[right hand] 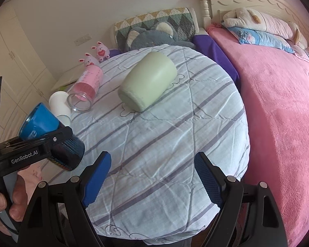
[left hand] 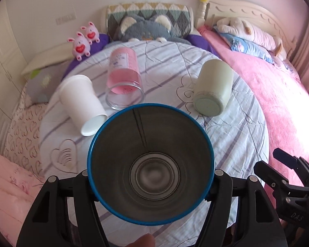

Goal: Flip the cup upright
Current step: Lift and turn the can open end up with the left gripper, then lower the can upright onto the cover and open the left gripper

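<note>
Left wrist view: nearest, a blue metal cup is pinched at its sides by the left tongs, lifted off the striped quilt, its steel mouth tilted toward the camera. It should be turned base-down slowly and set on flat quilt, since soft bedding may tip it. The right tongs are held spread and empty. Farther off, a white paper cup, a clear pink tumbler and a matte green mug are seen lying sideways.
</note>
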### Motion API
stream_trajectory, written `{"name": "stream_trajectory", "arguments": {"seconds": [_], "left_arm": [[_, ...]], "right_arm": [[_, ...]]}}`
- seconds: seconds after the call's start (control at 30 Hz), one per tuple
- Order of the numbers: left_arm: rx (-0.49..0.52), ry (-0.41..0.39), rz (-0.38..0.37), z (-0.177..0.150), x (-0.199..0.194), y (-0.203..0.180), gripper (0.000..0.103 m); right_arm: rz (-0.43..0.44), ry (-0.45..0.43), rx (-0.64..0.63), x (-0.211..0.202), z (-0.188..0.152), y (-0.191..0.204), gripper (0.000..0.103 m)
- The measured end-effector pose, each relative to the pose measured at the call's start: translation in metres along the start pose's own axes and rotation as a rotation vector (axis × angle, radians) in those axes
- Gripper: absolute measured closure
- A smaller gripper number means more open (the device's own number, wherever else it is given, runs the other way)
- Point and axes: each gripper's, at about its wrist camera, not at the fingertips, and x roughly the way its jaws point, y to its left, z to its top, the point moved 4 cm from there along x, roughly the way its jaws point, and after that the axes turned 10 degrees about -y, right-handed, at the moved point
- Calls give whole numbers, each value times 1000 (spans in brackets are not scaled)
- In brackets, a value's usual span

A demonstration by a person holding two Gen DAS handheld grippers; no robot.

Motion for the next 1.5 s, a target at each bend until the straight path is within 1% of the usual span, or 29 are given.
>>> {"name": "stream_trajectory", "arguments": {"seconds": [0.2, 0.3, 0.4, 0.47, 0.63, 0.67, 0.7, 0.77, 0.93, 1.1, 1.17, 1.23, 1.33, 1.5], "left_arm": [[6, -19, 11, -6, -12, 6, 35], [10, -1, 7, -16, -7, 5, 35], [39, 58, 23, -33, 13, 1, 35], [54, 35, 26, -35, 10, -1, 35], [59, 50, 13, -35, 5, 0, 34], [63, 50, 13, -35, 3, 0, 31], [66, 44, 12, -35, 0, 0, 27], [68, 29, 1, -32, -5, -1, 13], [68, -20, -18, -25, -21, 0, 2], [31, -50, -47, -20, -38, 8, 1], [11, -67, -44, -19, -48, 15, 1], [3, -96, -18, -18, -60, 22, 1], [3, -164, 45, -18, -87, 34, 1], [1, -228, 109, -22, -122, 48, 1]], "right_arm": [[8, -10, -20, -8, -1, 11, 19], [11, -10, -28, -11, -3, 15, 19], [18, -7, -28, -12, -6, 20, 19], [25, -10, -41, -16, -7, 26, 19], [20, -21, -48, -24, -9, 30, 19], [20, -24, -48, -26, -9, 31, 19], [20, -26, -48, -27, -8, 32, 19], [18, -30, -51, -29, -9, 33, 19], [19, -38, -53, -35, -10, 36, 19], [17, -55, -54, -44, -9, 39, 19], [15, -67, -53, -50, -9, 40, 19], [16, -78, -54, -54, -8, 43, 19], [17, -97, -66, -64, -8, 50, 19], [26, -137, -99, -82, -9, 69, 19]]}}
